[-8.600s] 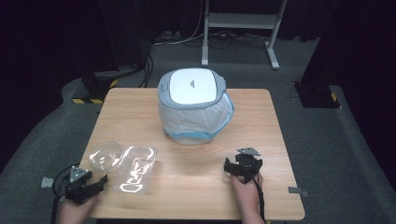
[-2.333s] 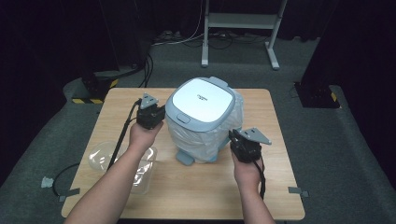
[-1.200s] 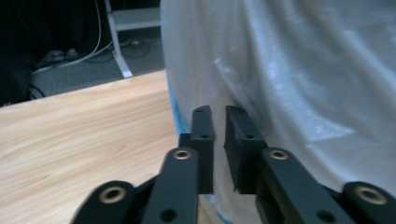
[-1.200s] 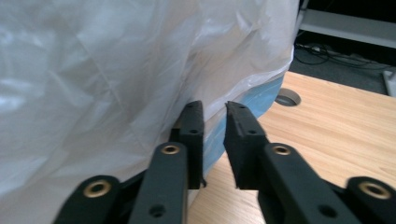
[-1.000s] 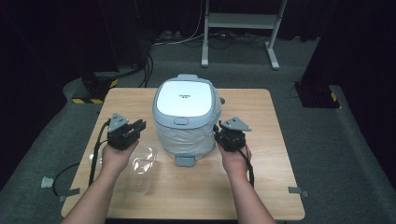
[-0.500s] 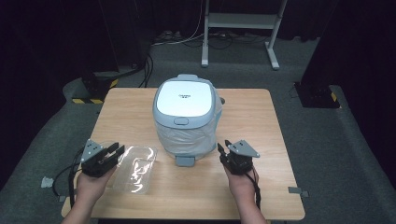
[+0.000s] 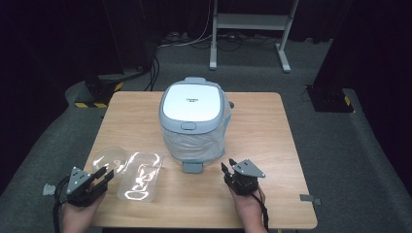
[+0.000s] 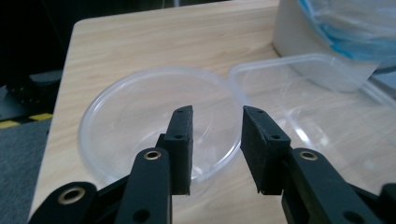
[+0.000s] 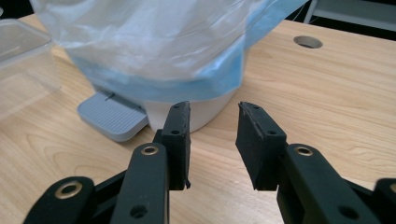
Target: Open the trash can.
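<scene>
The left gripper [image 8: 216,116] has its fingers [image 8: 181,140] apart with nothing between them, having just been opening, and hovers over the near rim of a round clear plastic lid [image 8: 154,126] at the surface's [image 7: 272,136] near-left corner. Just beside the lid lies a rectangular clear plastic container [image 8: 327,107]. The right gripper [image 9: 212,114] likewise has its fingers [image 9: 177,135] spread and empty, having just opened a little, and points from the near edge at the grey foot pedal [image 9: 112,115] and base of the white pedal bin with a pale blue lid and a blue-edged plastic liner [image 7: 194,121], which stands mid-surface. The risk lies in the thin, slippery plastic: a shallow pinch on the lid's rim could let it flex and skid away, or knock the container alongside. On the other side, a low approach could snag the loose liner [image 9: 163,42] or press the pedal, tipping the light bin.
</scene>
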`<state>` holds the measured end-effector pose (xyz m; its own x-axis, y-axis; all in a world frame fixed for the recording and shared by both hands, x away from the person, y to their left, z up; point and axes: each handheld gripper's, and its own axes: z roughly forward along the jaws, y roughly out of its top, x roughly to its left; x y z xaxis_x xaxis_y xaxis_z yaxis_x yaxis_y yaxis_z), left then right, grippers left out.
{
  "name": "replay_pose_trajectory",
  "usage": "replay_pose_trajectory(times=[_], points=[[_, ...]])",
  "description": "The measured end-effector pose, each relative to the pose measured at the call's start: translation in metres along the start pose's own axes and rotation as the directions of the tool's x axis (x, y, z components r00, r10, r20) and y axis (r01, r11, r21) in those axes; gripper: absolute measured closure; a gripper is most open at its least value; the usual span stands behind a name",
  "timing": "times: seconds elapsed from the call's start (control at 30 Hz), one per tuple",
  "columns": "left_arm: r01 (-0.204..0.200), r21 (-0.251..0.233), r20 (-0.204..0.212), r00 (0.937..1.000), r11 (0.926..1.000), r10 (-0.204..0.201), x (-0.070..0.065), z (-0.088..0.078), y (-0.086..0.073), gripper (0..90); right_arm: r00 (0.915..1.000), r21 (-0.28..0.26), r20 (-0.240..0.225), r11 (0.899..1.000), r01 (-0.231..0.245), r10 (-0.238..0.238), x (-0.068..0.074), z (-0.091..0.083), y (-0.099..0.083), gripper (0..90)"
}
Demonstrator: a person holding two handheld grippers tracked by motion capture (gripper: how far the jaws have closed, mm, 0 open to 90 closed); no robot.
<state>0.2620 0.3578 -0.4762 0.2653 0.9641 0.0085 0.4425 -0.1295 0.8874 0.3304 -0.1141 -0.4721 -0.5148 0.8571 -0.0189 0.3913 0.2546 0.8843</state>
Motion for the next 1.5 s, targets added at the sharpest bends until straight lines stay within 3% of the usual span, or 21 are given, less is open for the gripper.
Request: replay_pose_trajectory(times=[0.1, 0.2, 0.37, 0.57, 0.7, 0.8, 0.9, 0.93, 1.0, 1.07, 1.17, 1.3, 1.5], points=[[0.023, 0.009, -0.024, 0.9995, 0.9997, -0.023, 0.008, -0.004, -0.01, 65.4, 0.9998, 0.004, -0.017, 1.0, 0.01, -0.01, 0.006, 0.0, -0.001, 64.5], [0.038, 0.001, -0.011, 0.9992, 0.9993, -0.038, 0.011, -0.011, -0.017, 67.6, 0.9989, 0.008, -0.035, 0.999, 0.031, -0.031, 0.015, 0.0, -0.002, 63.8], [0.0, 0.02, 0.035, 0.9994, 0.9998, -0.001, -0.004, -0.016, -0.027, 68.2, 0.9965, 0.017, -0.06, 0.998, 0.059, -0.058, 0.028, 0.003, -0.002, 63.4], [-0.032, 0.069, 0.091, 0.9956, 0.9971, 0.026, -0.022, -0.008, -0.032, 69.5, 0.9939, 0.034, -0.078, 0.996, 0.082, -0.079, 0.036, 0.007, -0.004, 63.4], [-0.056, 0.078, 0.175, 0.9838, 0.9954, 0.041, -0.045, -0.006, -0.033, 69.6, 0.993, 0.035, -0.076, 0.995, 0.093, -0.09, 0.037, 0.006, -0.005, 63.4], [-0.105, 0.085, 0.237, 0.9681, 0.9908, 0.082, -0.07, -0.004, -0.033, 69.1, 0.9938, 0.038, -0.073, 0.996, 0.086, -0.084, 0.034, 0.005, -0.007, 63.4], [-0.126, 0.087, 0.292, 0.9517, 0.9882, 0.096, -0.09, 0.003, -0.033, 68.8, 0.9944, 0.041, -0.071, 0.996, 0.081, -0.078, 0.032, 0.005, -0.009, 63.4], [-0.14, 0.088, 0.294, 0.9496, 0.9863, 0.108, -0.095, 0.005, -0.033, 68.6, 0.9941, 0.04, -0.071, 0.996, 0.084, -0.081, 0.031, 0.005, -0.009, 63.4], [-0.14, 0.083, 0.283, 0.9526, 0.9866, 0.112, -0.098, 0.008, -0.033, 68.4, 0.994, 0.035, -0.073, 0.996, 0.084, -0.081, 0.032, 0.004, -0.008, 63.4], [-0.116, 0.077, 0.267, 0.9594, 0.9902, 0.091, -0.093, 0.01, -0.032, 68.7, 0.9942, 0.031, -0.07, 0.996, 0.084, -0.082, 0.032, 0.003, -0.008, 63.3], [-0.073, 0.08, 0.198, 0.9786, 0.9941, 0.056, -0.076, 0.016, -0.03, 69.3, 0.994, 0.032, -0.075, 0.996, 0.083, -0.08, 0.032, 0.003, -0.008, 63.3], [-0.023, 0.084, 0.112, 0.9936, 0.9962, 0.013, -0.052, 0.03, -0.024, 69.5, 0.9933, 0.038, -0.081, 0.996, 0.086, -0.083, 0.033, 0.005, -0.009, 63.2], [0.011, 0.106, 0.076, 0.997, 0.9943, -0.019, -0.033, 0.051, -0.015, 69.9, 0.9929, 0.036, -0.079, 0.995, 0.092, -0.089, 0.035, 0.005, -0.008, 62.9]])
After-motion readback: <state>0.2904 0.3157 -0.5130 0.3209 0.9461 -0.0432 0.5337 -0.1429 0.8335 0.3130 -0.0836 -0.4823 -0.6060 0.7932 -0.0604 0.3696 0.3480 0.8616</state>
